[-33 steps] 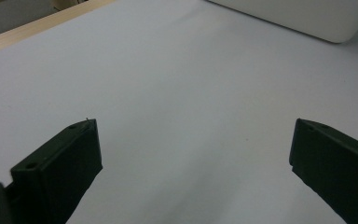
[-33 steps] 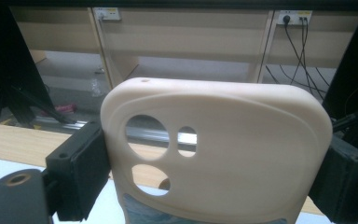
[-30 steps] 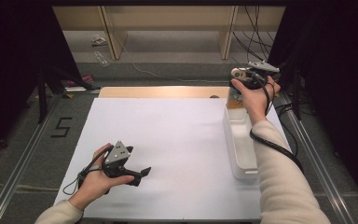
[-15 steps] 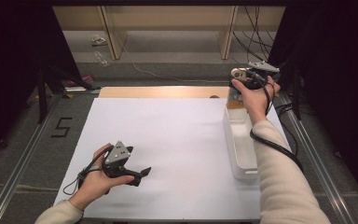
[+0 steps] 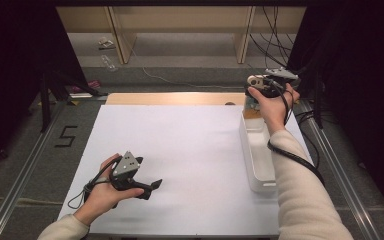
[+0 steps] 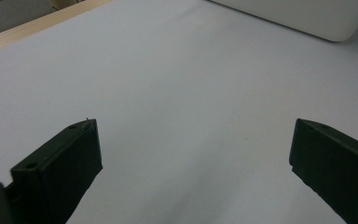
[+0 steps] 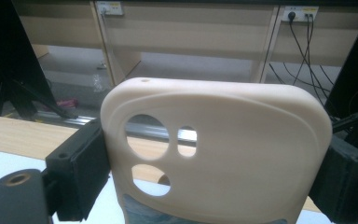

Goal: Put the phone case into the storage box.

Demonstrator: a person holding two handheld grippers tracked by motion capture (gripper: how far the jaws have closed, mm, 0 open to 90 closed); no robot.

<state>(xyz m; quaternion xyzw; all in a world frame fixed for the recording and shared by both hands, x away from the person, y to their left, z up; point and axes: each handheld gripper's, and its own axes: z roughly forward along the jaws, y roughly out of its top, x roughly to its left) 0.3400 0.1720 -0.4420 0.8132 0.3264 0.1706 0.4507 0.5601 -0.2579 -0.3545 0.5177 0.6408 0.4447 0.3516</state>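
A cream phone case (image 7: 223,140) with round camera cut-outs stands upright between the jaws of my right gripper (image 7: 209,158), which is shut on its two side edges. In the high view the right gripper (image 5: 260,86) is held up over the far end of a long white tray (image 5: 244,137) at the table's right side. My left gripper (image 5: 150,187) rests low near the front left of the white table sheet (image 5: 190,145), pointing right. Its jaws stand wide open in the left gripper view (image 6: 193,149), with bare white sheet between them.
The tray's rounded corner (image 6: 307,16) lies ahead of the left gripper. A strip of wooden table edge (image 5: 175,98) runs along the far side. Beyond it are wooden shelving legs (image 5: 120,40) and hanging cables (image 5: 275,35). Metal rails (image 5: 330,150) flank the table.
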